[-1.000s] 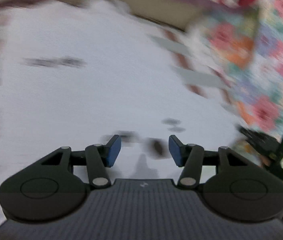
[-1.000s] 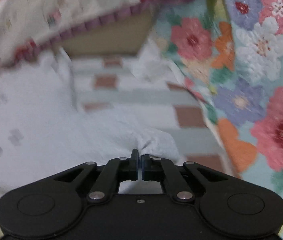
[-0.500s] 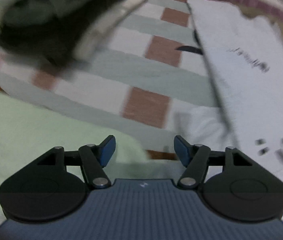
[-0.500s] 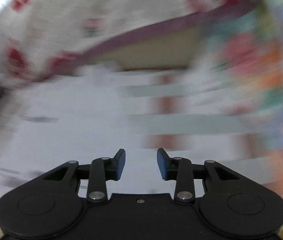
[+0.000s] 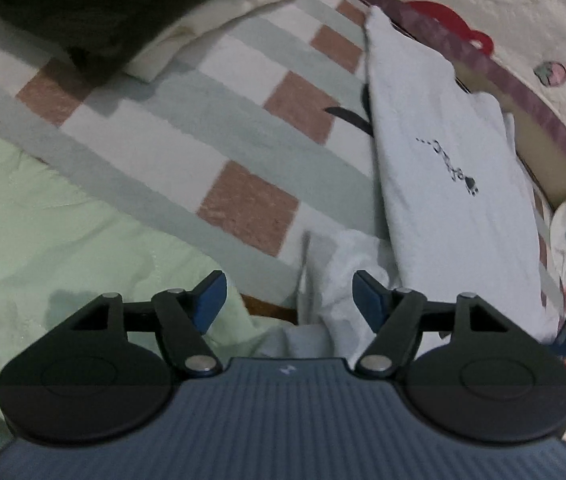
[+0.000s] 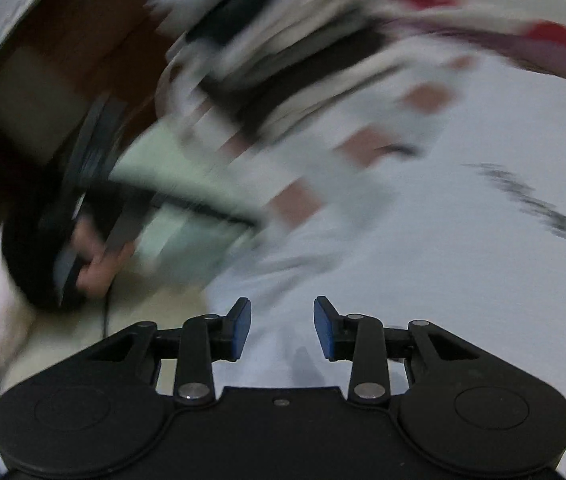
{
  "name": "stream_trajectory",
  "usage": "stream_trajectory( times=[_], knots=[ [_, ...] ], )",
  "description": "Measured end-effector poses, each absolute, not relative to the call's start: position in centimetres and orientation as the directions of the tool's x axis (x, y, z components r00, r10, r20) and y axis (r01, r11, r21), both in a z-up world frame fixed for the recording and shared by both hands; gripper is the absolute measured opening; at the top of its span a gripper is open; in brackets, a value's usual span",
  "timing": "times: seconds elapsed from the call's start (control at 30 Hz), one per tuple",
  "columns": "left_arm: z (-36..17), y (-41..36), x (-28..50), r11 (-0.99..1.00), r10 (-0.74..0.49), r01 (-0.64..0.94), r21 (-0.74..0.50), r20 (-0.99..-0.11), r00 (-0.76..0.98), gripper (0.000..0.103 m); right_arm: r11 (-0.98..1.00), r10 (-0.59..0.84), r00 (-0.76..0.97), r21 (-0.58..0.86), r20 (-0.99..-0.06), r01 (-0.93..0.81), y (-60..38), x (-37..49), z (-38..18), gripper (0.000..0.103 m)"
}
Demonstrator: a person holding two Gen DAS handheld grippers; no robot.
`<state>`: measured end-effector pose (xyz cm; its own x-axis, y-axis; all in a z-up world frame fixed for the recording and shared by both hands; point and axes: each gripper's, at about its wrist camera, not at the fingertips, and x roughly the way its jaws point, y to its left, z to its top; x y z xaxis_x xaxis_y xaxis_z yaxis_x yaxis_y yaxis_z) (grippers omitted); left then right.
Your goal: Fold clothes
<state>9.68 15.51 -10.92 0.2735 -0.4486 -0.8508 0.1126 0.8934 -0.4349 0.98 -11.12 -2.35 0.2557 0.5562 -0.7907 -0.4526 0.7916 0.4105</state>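
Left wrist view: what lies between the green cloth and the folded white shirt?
In the left wrist view, the checked blanket spans between the green cloth and the white shirt; nothing else rests on that stretch.

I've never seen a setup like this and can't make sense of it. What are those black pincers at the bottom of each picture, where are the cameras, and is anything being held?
There is no robot here: a person holds a two-finger gripper in each hand, and a fisheye camera on each looks forward along its fingers. One picture comes from the left gripper, the other from the right gripper, which is blurred by motion. Below lies a checked blanket with a folded white T-shirt bearing a small dark print, a pale green garment, and a stack of dark and cream clothes. Both grippers are open and hold nothing; the left one's jaws have just been opening. In the right view, the person's hand grips the other tool.
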Motion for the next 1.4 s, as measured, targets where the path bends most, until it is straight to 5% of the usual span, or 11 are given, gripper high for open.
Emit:
stream_trajectory(
  times=[0.27, 0.33, 0.5, 0.7, 0.87, 1.27, 1.4],
  knots=[
    [-12.1, 14.9, 10.2, 0.888, -0.46, 0.131, -0.441, -0.854, 0.243, 0.069, 0.755, 0.38, 0.201, 0.177, -0.903, -0.631, -2.4, -0.4, -7.0, 0.054],
    [-11.9, 14.9, 10.1, 0.879, -0.478, 0.137, -0.457, -0.844, 0.243, 0.069, 0.77, 0.437, 0.193, 0.255, -0.878, -0.584, -3.9, 0.2, -7.4, 0.012],
    [-11.1, 15.7, 10.0, 0.842, -0.538, 0.128, -0.524, -0.801, 0.261, 0.069, 0.796, 0.603, 0.37, 0.567, -0.707, -0.212, -13.3, 1.7, -6.7, 0.013],
    [-10.7, 14.3, 9.2, 0.799, -0.598, 0.232, -0.554, -0.772, 0.216, 0.069, 0.726, 0.552, 0.44, 0.668, -0.708, 0.164, -19.7, -0.2, -10.7, 0.013],
    [-10.6, 12.6, 8.2, 0.76, -0.629, 0.327, -0.562, -0.762, 0.155, 0.069, 0.665, 0.542, 0.458, 0.693, -0.704, 0.278, -20.5, -1.4, -13.0, 0.014],
    [-6.9, 11.8, 6.0, 0.55, -0.807, 0.505, -0.665, -0.579, 0.115, 0.071, 0.669, 0.513, 0.467, 0.676, -0.72, 0.309, -21.7, -0.8, -13.3, 0.018],
    [-7.3, 9.7, 4.9, 0.605, -0.729, 0.572, -0.553, -0.675, 0.119, 0.071, 0.67, 0.512, 0.466, 0.675, -0.721, 0.308, -21.8, -0.8, -13.2, 0.019]
  ],
)
